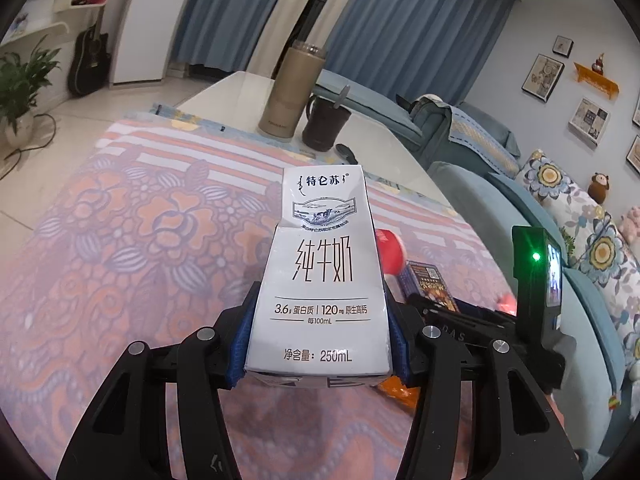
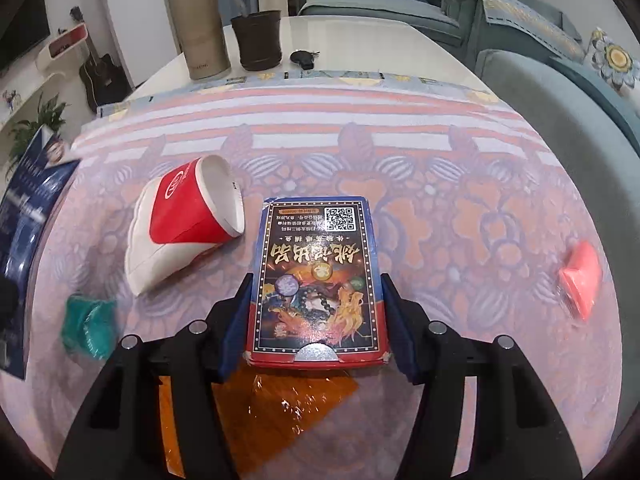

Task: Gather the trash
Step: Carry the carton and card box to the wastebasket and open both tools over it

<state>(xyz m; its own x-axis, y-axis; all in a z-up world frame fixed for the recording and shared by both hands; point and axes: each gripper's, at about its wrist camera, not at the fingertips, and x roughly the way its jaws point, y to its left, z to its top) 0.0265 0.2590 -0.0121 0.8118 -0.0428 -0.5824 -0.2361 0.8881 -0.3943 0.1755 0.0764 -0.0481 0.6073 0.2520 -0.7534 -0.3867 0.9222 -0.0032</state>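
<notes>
Two grippers, each holding one piece of trash.
Left gripper (image 1: pixel 318 344) clamps the milk carton (image 1: pixel 322 276); right gripper (image 2: pixel 316 320) squeezes the card box (image 2: pixel 318 280), beside the crushed paper cup (image 2: pixel 184 220).

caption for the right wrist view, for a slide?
Right gripper straddling a printed card box on the floral cloth, crushed red paper cup lying alongside.

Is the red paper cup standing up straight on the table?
No, the red paper cup lies crushed on its side on the flowery tablecloth, its open mouth facing sideways.
</notes>
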